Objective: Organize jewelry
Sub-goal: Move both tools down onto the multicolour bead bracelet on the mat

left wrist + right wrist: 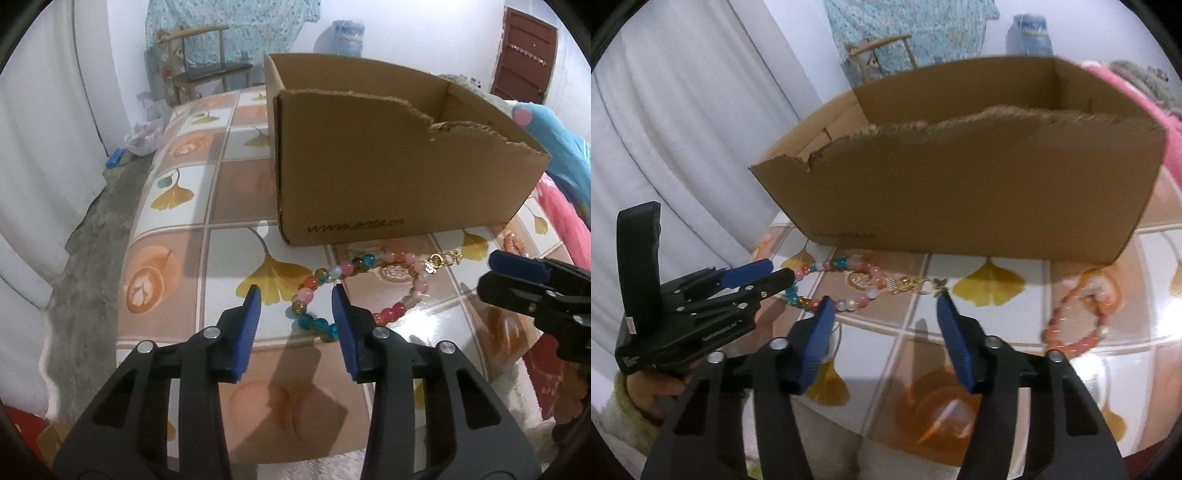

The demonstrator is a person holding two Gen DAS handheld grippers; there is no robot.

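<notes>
A multicoloured bead string (354,288) with a gold clasp (441,260) lies on the tabletop in front of an open cardboard box (388,166). My left gripper (295,295) is open just above its left end, fingers either side of the beads. My right gripper (884,301) is open over the string's clasp end (908,286), and shows at the right edge of the left wrist view (517,273). An orange bead bracelet (1078,314) lies to the right. The box (960,192) fills the view behind. The left gripper also shows in the right wrist view (768,271).
The table has a patterned cover with ginkgo leaves (273,277) and its left edge (125,258) drops to a concrete floor. A chair (210,70) and white curtain stand beyond. Pink and blue fabric (561,184) lies at the right.
</notes>
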